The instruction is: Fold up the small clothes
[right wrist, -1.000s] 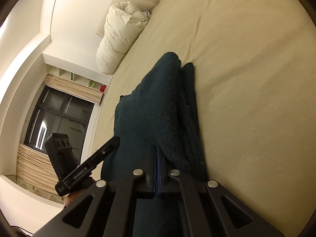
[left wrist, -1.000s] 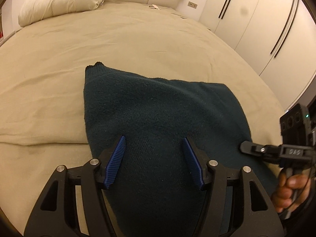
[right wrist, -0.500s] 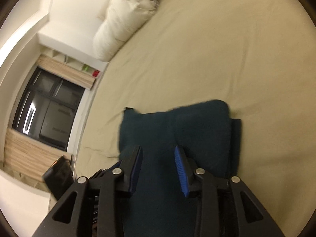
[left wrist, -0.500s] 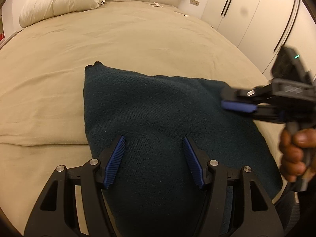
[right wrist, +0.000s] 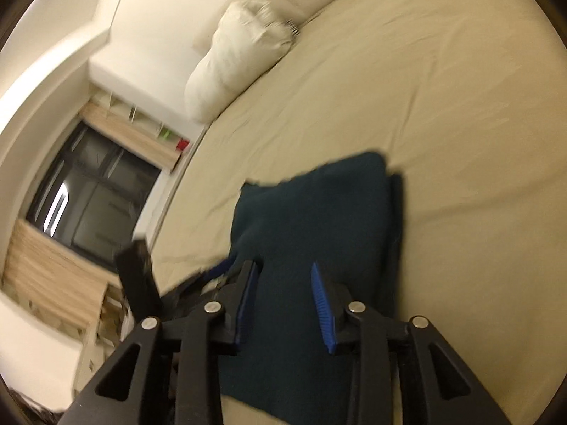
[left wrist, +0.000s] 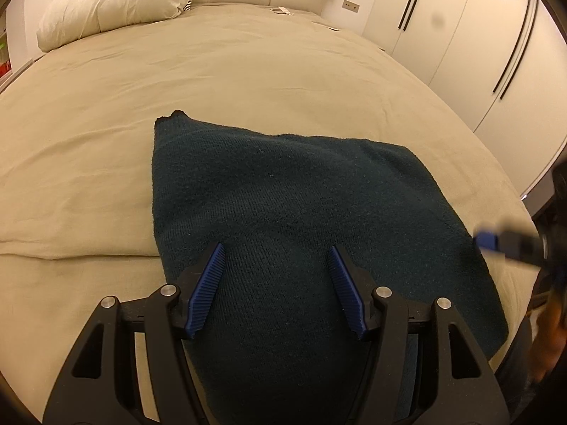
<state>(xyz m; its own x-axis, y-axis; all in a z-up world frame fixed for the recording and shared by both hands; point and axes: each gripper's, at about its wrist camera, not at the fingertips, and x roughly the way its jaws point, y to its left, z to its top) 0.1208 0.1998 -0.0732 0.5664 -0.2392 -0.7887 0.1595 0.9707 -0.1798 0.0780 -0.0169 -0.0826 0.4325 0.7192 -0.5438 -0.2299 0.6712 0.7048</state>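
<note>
Two grippers hover over a beige bed (left wrist: pixel 248 71), where a dark teal knit garment (left wrist: pixel 283 194) lies folded flat beside a white pillow (left wrist: pixel 106 3). The left gripper (left wrist: pixel 276 283) and right gripper (right wrist: pixel 283 304) are both spread, holding nothing. Seemingly between folds, though blur hampers judgement; next, pinch an edge. No legible writing.
</note>
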